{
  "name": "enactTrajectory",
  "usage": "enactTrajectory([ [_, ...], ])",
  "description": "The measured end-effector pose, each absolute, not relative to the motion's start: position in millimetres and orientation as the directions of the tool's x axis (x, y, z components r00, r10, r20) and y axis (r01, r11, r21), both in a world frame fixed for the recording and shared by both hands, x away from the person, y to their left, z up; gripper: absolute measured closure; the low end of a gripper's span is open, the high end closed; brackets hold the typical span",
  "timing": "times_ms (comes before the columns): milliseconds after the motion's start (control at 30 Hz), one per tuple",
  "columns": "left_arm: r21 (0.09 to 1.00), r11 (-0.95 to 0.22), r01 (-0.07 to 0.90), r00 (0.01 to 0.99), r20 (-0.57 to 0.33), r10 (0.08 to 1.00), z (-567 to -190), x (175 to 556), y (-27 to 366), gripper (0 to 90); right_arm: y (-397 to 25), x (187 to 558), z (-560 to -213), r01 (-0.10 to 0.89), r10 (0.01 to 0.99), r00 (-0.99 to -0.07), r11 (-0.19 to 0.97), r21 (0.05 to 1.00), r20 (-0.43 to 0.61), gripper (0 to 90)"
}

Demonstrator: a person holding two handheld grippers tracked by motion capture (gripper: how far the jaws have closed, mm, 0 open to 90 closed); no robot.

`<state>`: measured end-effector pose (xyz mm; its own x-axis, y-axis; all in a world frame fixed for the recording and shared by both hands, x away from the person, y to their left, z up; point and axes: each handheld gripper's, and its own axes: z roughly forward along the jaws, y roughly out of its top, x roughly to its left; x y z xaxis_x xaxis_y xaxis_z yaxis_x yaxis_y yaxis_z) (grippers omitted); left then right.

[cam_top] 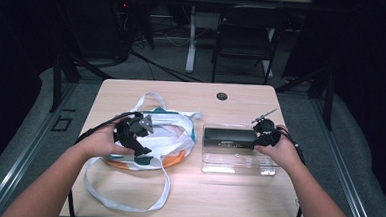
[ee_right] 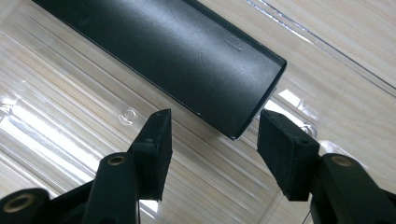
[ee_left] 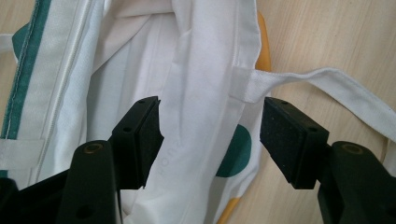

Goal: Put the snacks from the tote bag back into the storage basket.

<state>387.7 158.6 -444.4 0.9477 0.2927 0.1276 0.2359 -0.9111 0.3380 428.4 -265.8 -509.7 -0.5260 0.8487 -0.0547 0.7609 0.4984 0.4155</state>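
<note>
A matte black rectangular box point(ee_right: 187, 51) lies in a ribbed clear plastic tray point(ee_right: 60, 116) at table right; the right gripper point(ee_right: 212, 140) gapes at its end. Left, the left gripper point(ee_left: 210, 135) spreads wide over a soft white cloth bag point(ee_left: 196, 93) with teal and orange patches.

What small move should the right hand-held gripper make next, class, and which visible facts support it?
Probably ease forward a little and close. The right hand-held gripper stands open, its jaws either side of the near end of the black box, which lies in the clear tray. The pads do not yet touch the box.
</note>
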Motion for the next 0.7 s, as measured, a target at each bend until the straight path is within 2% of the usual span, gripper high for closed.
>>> enactTrajectory([
  [400,0.346,-0.903,0.253,0.940,0.134,0.315,-442,388,162,38.1,-263,423,-497,0.744,0.839,-0.542,0.507,0.435,-0.052,41.9],
  [700,0.364,-0.889,0.278,0.927,0.139,0.347,-437,386,169,38.2,-249,412,-472,0.706,0.817,-0.574,0.529,0.471,-0.057,40.5],
])
